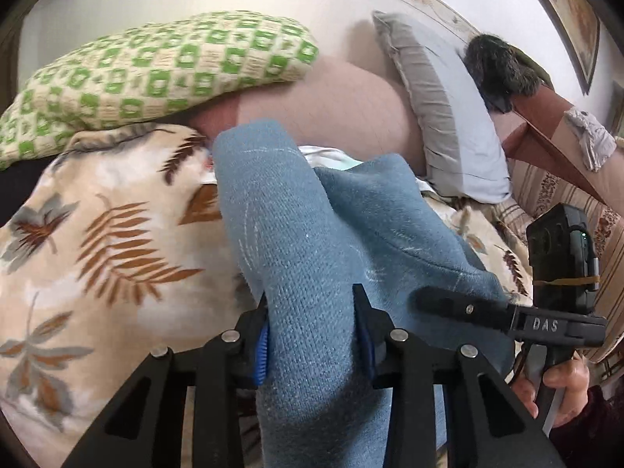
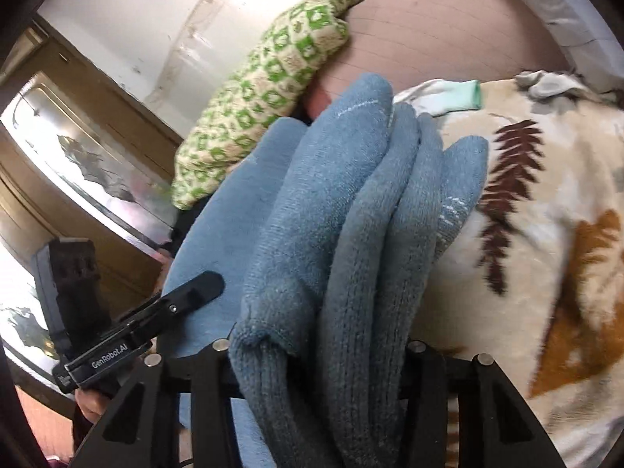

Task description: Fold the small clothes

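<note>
A blue knit garment [image 1: 312,234] hangs over a leaf-printed blanket [image 1: 117,234]. In the left wrist view my left gripper [image 1: 312,312] is shut on a thick fold of it, with a blue pad pressed to each side. One finger of my right gripper [image 1: 448,304] lies on the same cloth at the right, a hand below it. In the right wrist view the garment [image 2: 351,214] is bunched in several folds between the jaws of my right gripper [image 2: 319,331] and hides its fingertips. My left gripper [image 2: 195,288] grips the cloth's left edge there.
A green-checked pillow [image 1: 156,66] and a grey-blue pillow [image 1: 448,117] lie beyond on a pinkish cover [image 1: 343,105]. A small white and mint cloth [image 2: 448,97] rests on the blanket [image 2: 546,195] past the garment. A dark furry item [image 1: 499,70] sits far right.
</note>
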`<state>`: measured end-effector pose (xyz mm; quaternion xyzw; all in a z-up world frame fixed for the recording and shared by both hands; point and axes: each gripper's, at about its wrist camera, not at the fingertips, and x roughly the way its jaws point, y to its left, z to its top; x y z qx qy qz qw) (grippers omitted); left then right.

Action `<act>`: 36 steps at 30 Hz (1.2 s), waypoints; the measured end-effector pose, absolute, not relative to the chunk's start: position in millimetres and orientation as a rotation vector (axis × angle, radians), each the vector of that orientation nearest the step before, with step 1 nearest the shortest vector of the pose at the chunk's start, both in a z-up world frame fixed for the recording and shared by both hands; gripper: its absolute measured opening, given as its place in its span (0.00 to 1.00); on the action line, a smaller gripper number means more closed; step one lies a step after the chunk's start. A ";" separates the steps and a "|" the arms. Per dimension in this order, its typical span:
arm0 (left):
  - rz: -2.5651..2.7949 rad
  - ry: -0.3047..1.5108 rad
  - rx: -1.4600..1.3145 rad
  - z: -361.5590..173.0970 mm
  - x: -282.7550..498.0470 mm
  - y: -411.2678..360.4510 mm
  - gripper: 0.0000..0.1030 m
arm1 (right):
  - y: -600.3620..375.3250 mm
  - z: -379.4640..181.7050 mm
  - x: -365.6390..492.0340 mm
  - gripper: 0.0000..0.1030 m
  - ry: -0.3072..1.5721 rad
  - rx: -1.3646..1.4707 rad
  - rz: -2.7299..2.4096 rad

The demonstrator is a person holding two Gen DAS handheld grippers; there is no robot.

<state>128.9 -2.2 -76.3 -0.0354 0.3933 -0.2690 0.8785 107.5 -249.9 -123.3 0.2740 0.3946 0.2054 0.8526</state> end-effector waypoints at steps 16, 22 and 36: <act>-0.405 0.830 -0.171 -77.1 123.4 46.7 0.62 | -310.7 -116.6 68.8 0.65 0.803 0.655 0.253; -0.404 0.716 -0.071 -44.9 75.8 8.4 0.75 | -339.7 -84.5 46.9 0.64 0.718 0.621 0.161; -0.249 0.657 0.063 -40.5 -0.9 -7.4 0.78 | -289.4 -19.6 -44.8 0.64 0.526 0.370 0.209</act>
